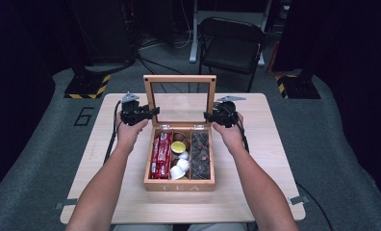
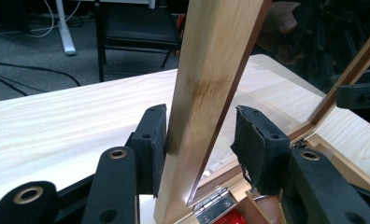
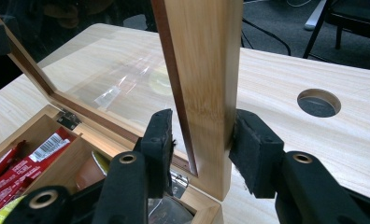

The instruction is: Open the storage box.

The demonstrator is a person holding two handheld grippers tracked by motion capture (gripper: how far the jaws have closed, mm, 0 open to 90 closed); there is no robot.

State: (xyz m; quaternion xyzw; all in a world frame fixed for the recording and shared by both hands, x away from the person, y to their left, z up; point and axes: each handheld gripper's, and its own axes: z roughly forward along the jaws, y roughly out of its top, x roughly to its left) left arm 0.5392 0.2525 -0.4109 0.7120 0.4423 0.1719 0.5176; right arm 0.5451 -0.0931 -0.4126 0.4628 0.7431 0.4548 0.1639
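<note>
- Left gripper [image 1: 152, 111]: one pad touches the lid's left frame rail; the other stands off.
- Right gripper [image 1: 207, 115]: pinched on the right rail.
- Lid [image 1: 180, 99]: upright, hinged behind the tea box [image 1: 180, 185]; judged light, stiff, its pane fragile; best held by the wooden rails.

The lid [image 2: 206, 93] top is cut off in both gripper views; the small brown items [image 1: 200, 154] are too small to identify.

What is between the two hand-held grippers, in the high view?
The box's open lid stands between the left hand-held gripper and the right hand-held gripper: wooden frame, clear pane, each side rail between one gripper's jaws.
</note>
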